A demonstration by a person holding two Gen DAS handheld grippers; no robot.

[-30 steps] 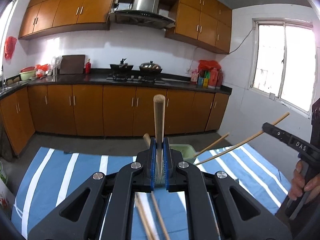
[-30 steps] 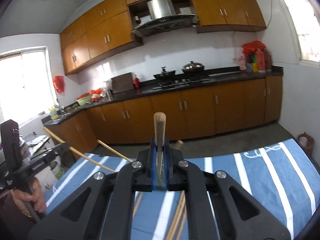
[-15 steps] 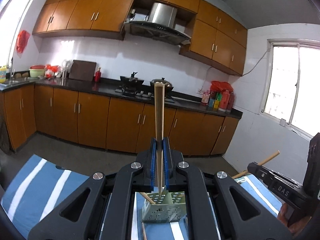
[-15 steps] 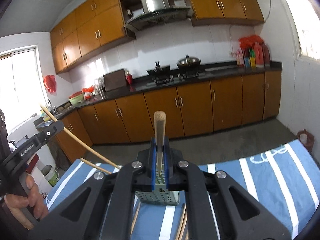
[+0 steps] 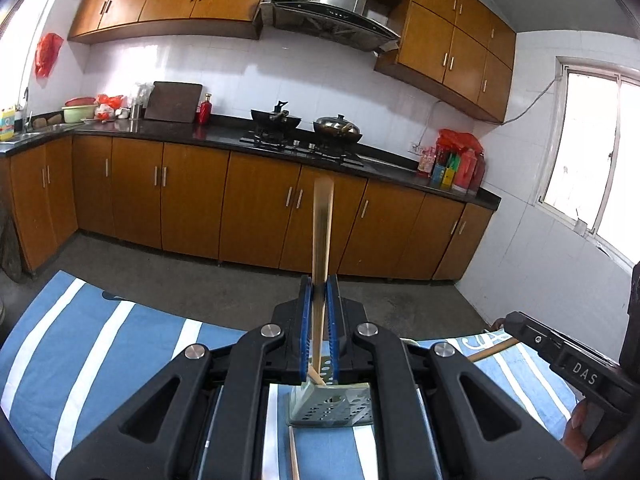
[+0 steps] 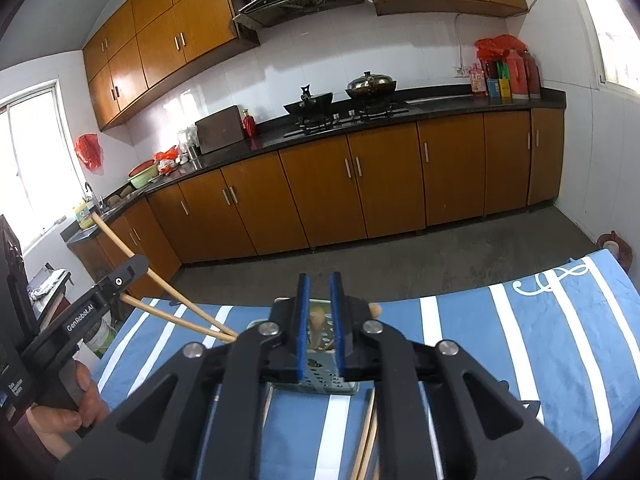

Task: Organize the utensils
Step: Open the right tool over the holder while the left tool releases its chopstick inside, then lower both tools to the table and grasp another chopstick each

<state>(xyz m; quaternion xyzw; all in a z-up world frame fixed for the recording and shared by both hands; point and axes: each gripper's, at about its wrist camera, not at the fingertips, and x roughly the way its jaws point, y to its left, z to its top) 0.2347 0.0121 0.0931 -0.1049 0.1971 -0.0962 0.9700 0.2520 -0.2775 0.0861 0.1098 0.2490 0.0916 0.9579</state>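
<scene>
A perforated grey-green utensil holder [image 5: 332,406] stands on the blue-and-white striped cloth [image 5: 100,352]. My left gripper [image 5: 319,288] is shut on a wooden chopstick [image 5: 322,232], held nearly upright with its lower tip over the holder's mouth. In the right wrist view my right gripper [image 6: 319,284] hangs just above the holder [image 6: 320,378]. Its jaws are opening and the pads press on nothing. A wooden chopstick end [image 6: 318,316] shows low in the gap, down in the holder. At the left, the left gripper [image 6: 128,270] carries its chopstick [image 6: 172,292].
Another chopstick [image 6: 176,316] leans out of the holder toward the left. Loose chopsticks [image 6: 366,440] lie on the cloth in front of the holder, one of them under my left gripper [image 5: 294,456]. Kitchen cabinets [image 6: 360,184] and bare floor lie beyond the table's far edge.
Both grippers have moved in over the holder. The right gripper's pads have parted and its chopstick has slid down out of them into the holder. The left still grips its chopstick.
</scene>
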